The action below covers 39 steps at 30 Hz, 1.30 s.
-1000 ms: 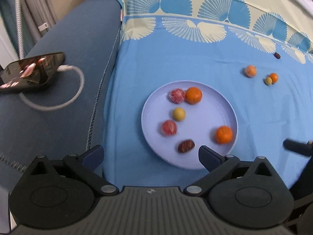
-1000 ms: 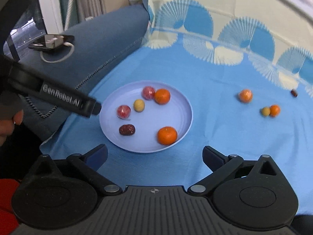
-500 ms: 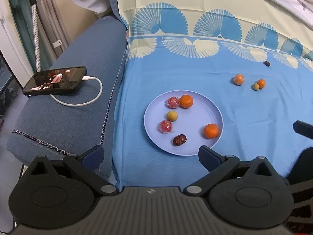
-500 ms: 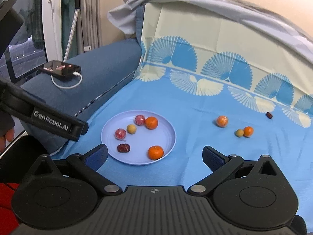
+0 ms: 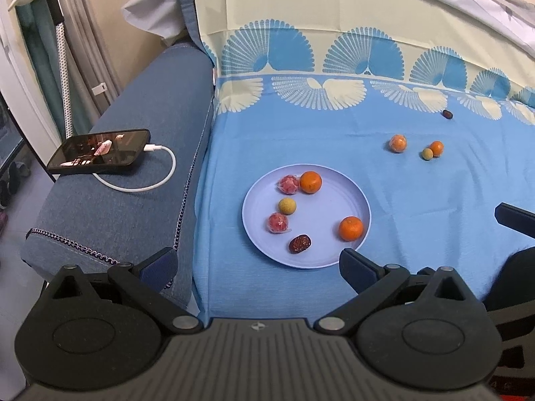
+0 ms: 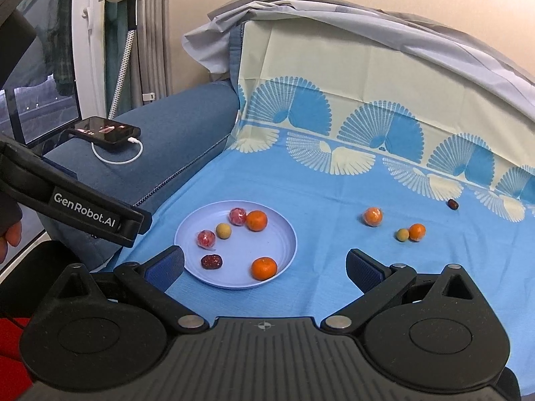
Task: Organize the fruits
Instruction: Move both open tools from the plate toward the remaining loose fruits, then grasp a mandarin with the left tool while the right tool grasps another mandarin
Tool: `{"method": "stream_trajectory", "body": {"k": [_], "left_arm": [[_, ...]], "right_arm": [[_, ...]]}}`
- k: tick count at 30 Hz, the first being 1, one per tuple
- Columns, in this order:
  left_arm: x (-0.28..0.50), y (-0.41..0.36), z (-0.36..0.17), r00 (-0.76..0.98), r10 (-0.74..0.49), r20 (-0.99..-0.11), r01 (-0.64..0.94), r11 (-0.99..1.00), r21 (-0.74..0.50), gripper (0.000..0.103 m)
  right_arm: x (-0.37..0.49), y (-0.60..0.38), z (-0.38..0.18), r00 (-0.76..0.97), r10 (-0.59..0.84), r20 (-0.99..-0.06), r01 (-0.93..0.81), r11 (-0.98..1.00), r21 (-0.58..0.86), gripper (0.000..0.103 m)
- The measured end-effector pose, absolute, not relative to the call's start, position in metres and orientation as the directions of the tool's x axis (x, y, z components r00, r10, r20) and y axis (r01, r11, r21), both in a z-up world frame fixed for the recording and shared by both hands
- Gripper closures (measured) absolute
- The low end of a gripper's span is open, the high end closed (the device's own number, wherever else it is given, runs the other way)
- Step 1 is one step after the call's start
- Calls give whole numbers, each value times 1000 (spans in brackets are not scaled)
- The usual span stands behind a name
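Note:
A lilac plate [image 5: 351, 197] [image 6: 287, 237] lies on the blue cloth and holds several fruits: two oranges [image 5: 350, 228] [image 6: 264, 268], two wrapped red fruits, a small yellow fruit [image 5: 287, 206] and a dark date [image 5: 300, 243] [image 6: 211, 261]. Off the plate to the right lie a wrapped orange [image 5: 398, 143] [image 6: 372, 216], a small green-yellow fruit [image 5: 427, 153] [image 6: 402, 235] touching a small orange [image 5: 436, 148] [image 6: 417, 232], and farther back a second date [image 5: 447, 114] [image 6: 453, 204]. My left gripper [image 5: 257, 265] and right gripper [image 6: 264, 265] are both open, empty, held back above the near edge.
A phone [image 5: 100, 155] [image 6: 105, 129] with a white cable rests on the blue sofa arm at the left. The patterned cloth climbs the backrest behind. The left gripper's finger [image 6: 83, 214] reaches in from the left of the right wrist view. A curtain and white stand are at far left.
Both grippers have pulled back and up from the plate, so the fruits look smaller and more of the sofa shows. No fruit has moved.

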State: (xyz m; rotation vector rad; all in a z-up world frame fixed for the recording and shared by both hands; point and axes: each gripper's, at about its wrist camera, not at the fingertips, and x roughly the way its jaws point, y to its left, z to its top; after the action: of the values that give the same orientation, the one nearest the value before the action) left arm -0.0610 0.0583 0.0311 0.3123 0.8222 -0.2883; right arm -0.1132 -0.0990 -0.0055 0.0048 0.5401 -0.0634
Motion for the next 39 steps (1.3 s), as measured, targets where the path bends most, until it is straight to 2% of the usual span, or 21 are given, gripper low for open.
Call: {"method": "stream_trajectory", "body": {"k": [14, 23, 35, 39], "left_arm": [[-53, 44, 23, 620, -121, -775, 385, 908, 166, 0], [-33, 11, 16, 582, -115, -805, 423, 888, 179, 0], [24, -103, -15, 571, -164, -805, 563, 791, 238, 0], [53, -161, -45, 589, -196, -784, 631, 718, 295, 0]], "right_arm": [[-103, -114, -18, 842, -65, -536, 102, 994, 41, 1], [-90, -158, -36, 822, -133, -554, 216, 973, 86, 1], [-28, -303, -98, 707, -430, -562, 518, 856, -3, 1], [16, -355, -127, 677, -430, -597, 521, 853, -23, 1]]}}
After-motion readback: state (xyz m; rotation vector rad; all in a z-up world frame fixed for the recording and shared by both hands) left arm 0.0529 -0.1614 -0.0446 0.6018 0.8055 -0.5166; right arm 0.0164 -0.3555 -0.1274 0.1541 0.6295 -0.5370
